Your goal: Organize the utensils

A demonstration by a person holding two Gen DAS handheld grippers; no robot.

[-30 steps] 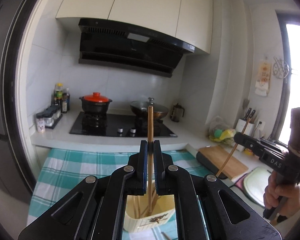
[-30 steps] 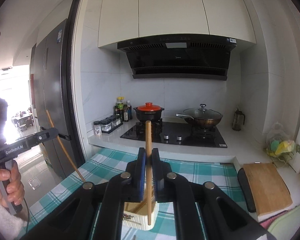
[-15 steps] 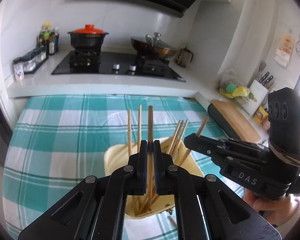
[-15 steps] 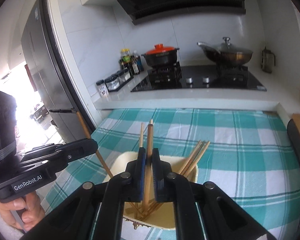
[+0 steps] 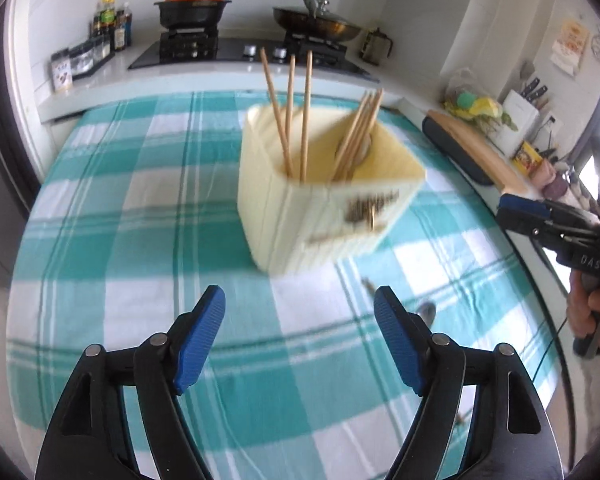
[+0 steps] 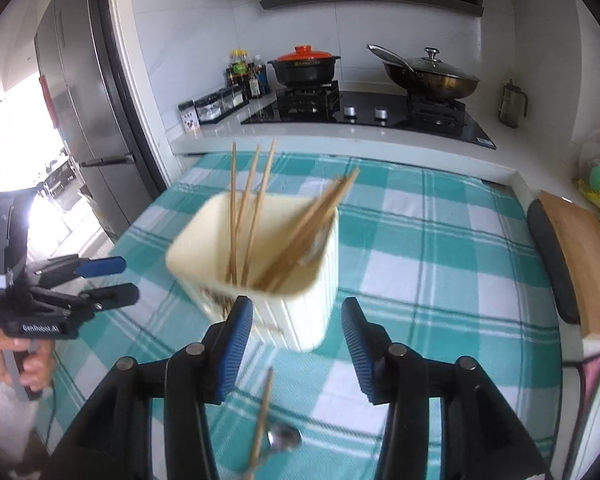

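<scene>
Cream utensil holder (image 5: 324,196), blurred, at the 12 o'clock side of the checked table (image 5: 112,216), with chopsticks (image 5: 296,116) standing inside in two leaning groups; printed label on its front wall unreadable. Left gripper (image 5: 300,336) and right gripper (image 6: 296,344) both low over the cloth, jaws spread wide and pinching nothing. One loose chopstick (image 6: 262,420) and a spoon (image 6: 284,438) at 6 o'clock of the holder, both cut off by the right gripper's frame.
</scene>
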